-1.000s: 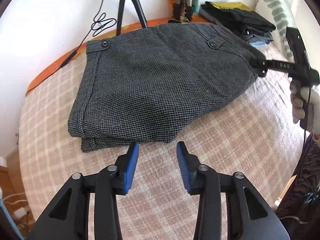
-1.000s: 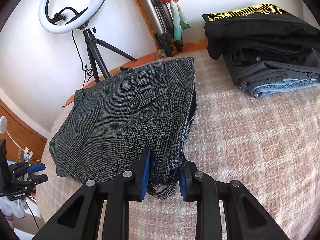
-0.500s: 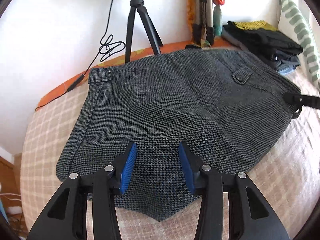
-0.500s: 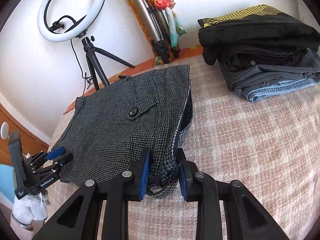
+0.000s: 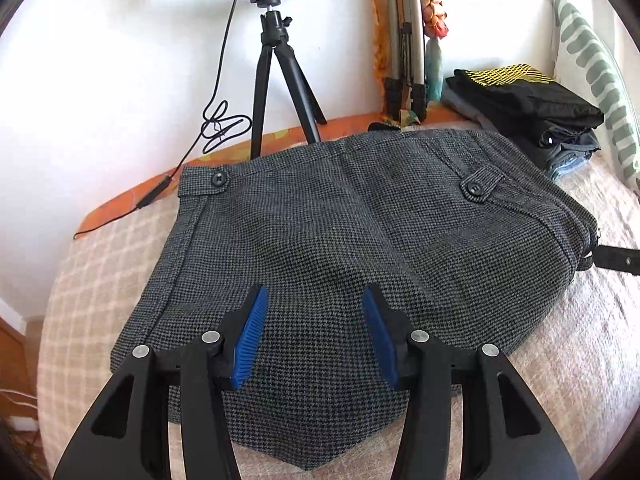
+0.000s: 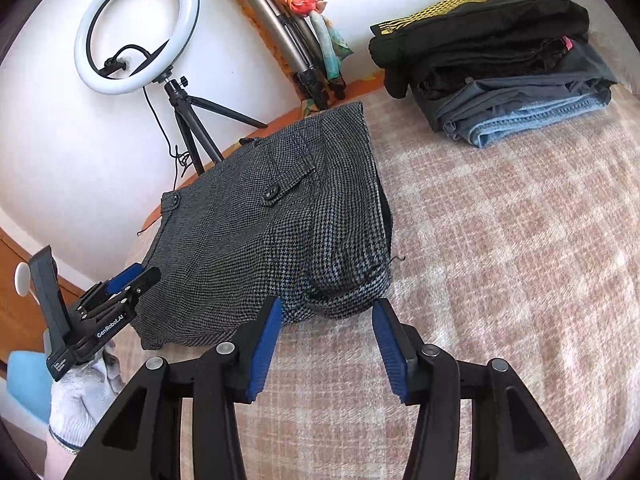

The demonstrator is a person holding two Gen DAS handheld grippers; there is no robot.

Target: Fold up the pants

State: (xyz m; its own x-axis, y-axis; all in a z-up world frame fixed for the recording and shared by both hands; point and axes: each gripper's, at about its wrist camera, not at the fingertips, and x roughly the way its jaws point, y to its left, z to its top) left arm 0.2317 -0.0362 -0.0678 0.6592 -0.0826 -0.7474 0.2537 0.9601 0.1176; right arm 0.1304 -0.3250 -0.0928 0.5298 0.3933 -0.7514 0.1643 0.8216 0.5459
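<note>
The grey houndstooth pants [image 5: 340, 248] lie folded into a thick bundle on the checked bed cover [image 5: 560, 380]. They also show in the right wrist view [image 6: 272, 236]. My left gripper [image 5: 314, 300] is open and empty, its jaws hovering over the near part of the bundle. It also shows in the right wrist view [image 6: 128, 280] at the bundle's left edge. My right gripper [image 6: 326, 310] is open and empty, just off the bundle's near corner. A part of it shows in the left wrist view [image 5: 616, 258] at the right edge.
A stack of folded dark and denim clothes [image 6: 500, 60] sits at the back right of the bed. A ring light on a tripod [image 6: 138, 56] and folded tripod legs [image 6: 288, 40] stand against the white wall. A striped pillow [image 5: 592, 80] lies at the far right.
My right gripper has let go of the pants' corner and opened, pulling back slightly. My left gripper has moved forward from off the bed cover to over the bundle.
</note>
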